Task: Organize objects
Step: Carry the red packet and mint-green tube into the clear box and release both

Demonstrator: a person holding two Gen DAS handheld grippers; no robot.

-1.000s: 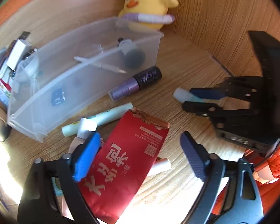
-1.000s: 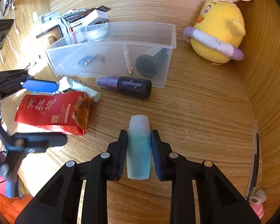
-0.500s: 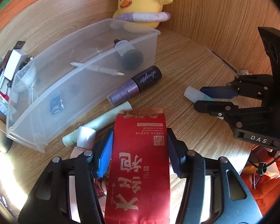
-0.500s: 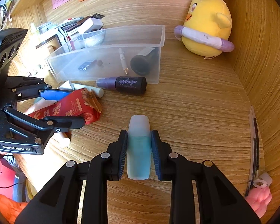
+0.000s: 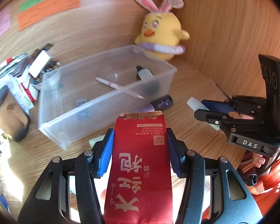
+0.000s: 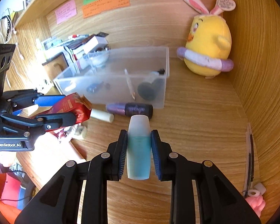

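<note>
Wooden desk nook, clear bin (image 5: pixel 106 100) far centre. Left gripper (image 5: pixel 140 149) clamps red tea pouch (image 5: pixel 140 168), right gripper (image 6: pixel 139 149) clamps teal bottle (image 6: pixel 139 149), both near, short of bin. Risk: soft pouch snagging the near wall.

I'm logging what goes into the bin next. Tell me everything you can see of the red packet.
The red packet is a flat, glossy foil-like pouch with gold Chinese characters and small print. Its top edge is torn open and ragged. The left gripper is shut on its sides, holding it lifted off the desk, torn end pointing toward the clear plastic bin. Nothing else visibly touches it.
</note>
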